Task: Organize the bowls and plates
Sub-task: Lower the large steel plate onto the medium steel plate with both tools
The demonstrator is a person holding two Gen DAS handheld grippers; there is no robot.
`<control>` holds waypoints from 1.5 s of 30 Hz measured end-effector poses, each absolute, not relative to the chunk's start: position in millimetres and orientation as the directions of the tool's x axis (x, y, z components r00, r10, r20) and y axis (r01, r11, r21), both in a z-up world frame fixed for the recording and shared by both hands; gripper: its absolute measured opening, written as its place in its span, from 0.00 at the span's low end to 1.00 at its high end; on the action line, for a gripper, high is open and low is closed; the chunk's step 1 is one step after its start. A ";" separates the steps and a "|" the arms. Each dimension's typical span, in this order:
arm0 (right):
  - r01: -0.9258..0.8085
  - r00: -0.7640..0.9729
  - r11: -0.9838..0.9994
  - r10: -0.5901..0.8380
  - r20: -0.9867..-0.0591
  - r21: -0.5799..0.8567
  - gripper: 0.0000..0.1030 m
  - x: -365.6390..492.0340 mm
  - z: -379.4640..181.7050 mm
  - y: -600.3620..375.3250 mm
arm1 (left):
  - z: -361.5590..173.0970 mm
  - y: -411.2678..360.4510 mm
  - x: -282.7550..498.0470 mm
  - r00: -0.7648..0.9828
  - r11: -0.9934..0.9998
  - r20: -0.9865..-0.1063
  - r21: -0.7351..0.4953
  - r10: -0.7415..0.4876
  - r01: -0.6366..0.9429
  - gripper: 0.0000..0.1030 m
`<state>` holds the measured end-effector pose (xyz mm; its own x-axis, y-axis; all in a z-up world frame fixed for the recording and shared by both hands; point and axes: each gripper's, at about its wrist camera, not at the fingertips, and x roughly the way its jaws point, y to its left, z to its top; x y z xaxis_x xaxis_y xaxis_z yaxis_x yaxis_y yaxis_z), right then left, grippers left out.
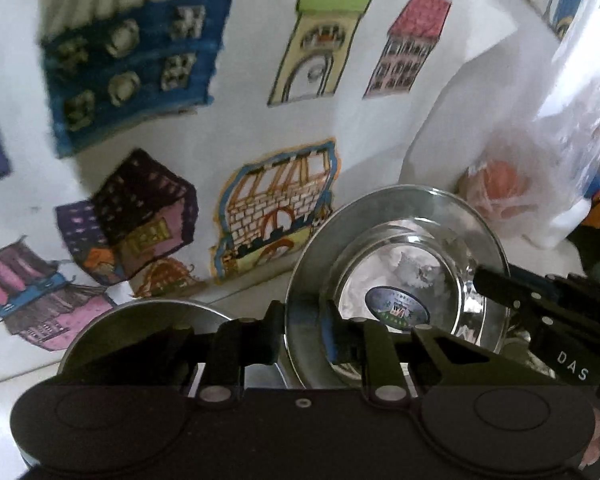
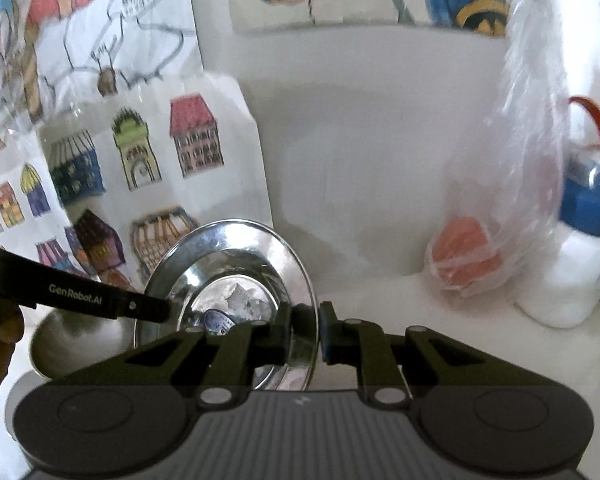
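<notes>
Both tools, left (image 1: 302, 334) and right (image 2: 305, 336), pinching opposite plate (image 1: 396, 280) rims; could slip onto bowl (image 1: 140, 328) below.

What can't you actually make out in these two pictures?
- Sticker inside the steel plate: print too small and blurred, left view.
- Second plate: mostly hidden behind the left gripper, left view.
- Contents of the plastic bag: only orange shapes through the film, right view.
- Blue object: cut off by the edge, right view.
</notes>
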<state>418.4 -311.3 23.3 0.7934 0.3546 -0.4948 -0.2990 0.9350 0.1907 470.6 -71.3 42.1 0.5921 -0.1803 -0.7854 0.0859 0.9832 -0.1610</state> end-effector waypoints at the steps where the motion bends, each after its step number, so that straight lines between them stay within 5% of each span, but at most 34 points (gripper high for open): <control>1: -0.297 0.798 0.936 0.353 -0.488 0.191 0.15 414.9 26.9 -313.8 | 46.9 -70.3 466.3 0.601 0.983 -0.779 -0.164 -0.181 0.083 0.21; 17: -0.170 0.822 0.969 0.240 -0.517 0.180 0.15 352.7 32.0 -377.9 | 88.1 -121.7 411.0 0.610 0.967 -0.751 -0.173 -0.253 0.188 0.21; 45: -0.086 0.779 0.977 0.188 -0.598 0.194 0.19 336.3 -31.9 -425.8 | 23.0 -233.3 411.5 0.562 0.953 -0.802 -0.032 -0.205 0.301 0.21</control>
